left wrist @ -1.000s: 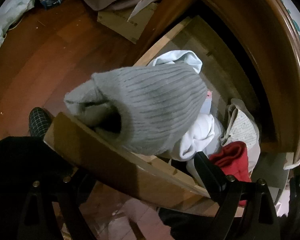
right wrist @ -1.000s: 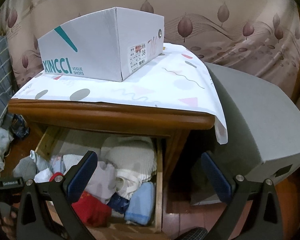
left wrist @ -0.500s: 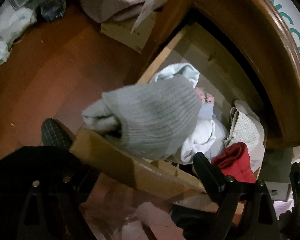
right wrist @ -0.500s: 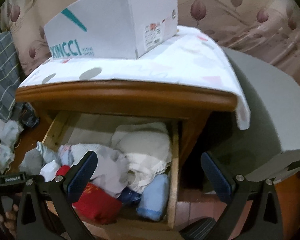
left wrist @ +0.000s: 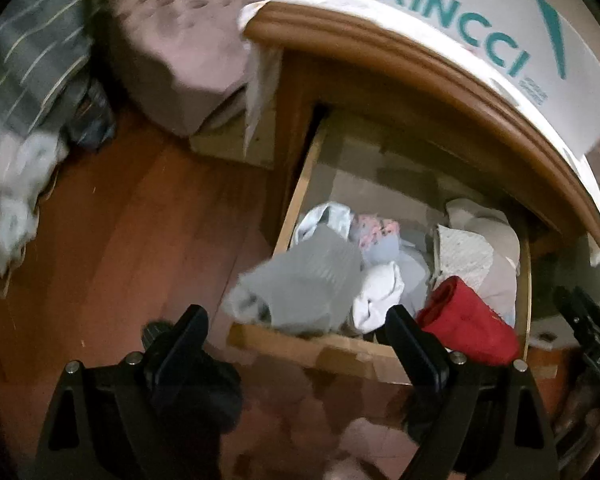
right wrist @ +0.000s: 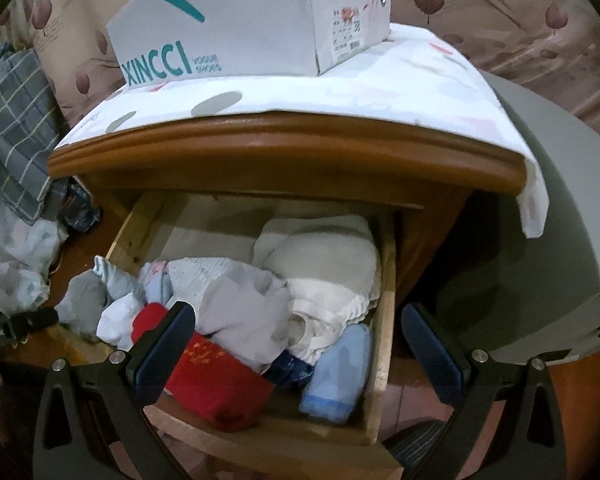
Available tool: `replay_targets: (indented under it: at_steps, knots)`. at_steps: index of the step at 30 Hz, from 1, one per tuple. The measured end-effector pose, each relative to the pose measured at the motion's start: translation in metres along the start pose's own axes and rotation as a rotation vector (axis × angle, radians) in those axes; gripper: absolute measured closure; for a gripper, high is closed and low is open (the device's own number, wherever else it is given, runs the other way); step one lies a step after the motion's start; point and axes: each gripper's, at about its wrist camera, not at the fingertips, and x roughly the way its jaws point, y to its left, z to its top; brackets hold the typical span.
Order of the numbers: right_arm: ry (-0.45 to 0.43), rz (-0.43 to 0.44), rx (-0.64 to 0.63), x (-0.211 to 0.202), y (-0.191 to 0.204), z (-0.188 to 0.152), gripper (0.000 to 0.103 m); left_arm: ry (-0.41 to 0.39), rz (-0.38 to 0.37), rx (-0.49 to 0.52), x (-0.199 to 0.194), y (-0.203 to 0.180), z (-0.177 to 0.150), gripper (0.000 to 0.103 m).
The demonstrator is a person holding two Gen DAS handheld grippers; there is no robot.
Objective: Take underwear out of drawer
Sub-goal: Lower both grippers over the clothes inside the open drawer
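Below both grippers, the pulled-out wooden drawer (right wrist: 380, 320) is crammed with garments. You should pick one loose top piece, e.g. the pale grey folded underwear (right wrist: 244, 312) mid-drawer, and come straight down so one finger clears the red folded cloth (right wrist: 212, 384) beside it. Pinch a fold, not the whole heap. Right gripper (right wrist: 296, 352): fingers wide apart, holding nothing, above the pile. Left gripper (left wrist: 296, 340): fingers apart, empty, near the grey ribbed knit piece (left wrist: 300, 292) draped over the drawer's front corner.
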Motion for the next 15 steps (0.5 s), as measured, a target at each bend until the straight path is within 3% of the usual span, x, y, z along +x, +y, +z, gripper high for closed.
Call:
replay_targets:
  at_steps: [6,10,15]
  knots:
    - [0.065,0.049,-0.009,0.004,0.010,-0.007,0.001,0.071,-0.052,0.176,0.010,-0.002,0.024,0.010]
    - [0.108,0.061,0.002,0.005,0.018,-0.005,0.001,0.126,-0.098,0.220,0.023,-0.007,0.034,0.010]
    - [0.205,0.089,0.017,0.015,0.031,-0.002,0.001,0.156,-0.093,0.228,0.037,-0.014,0.039,0.010]
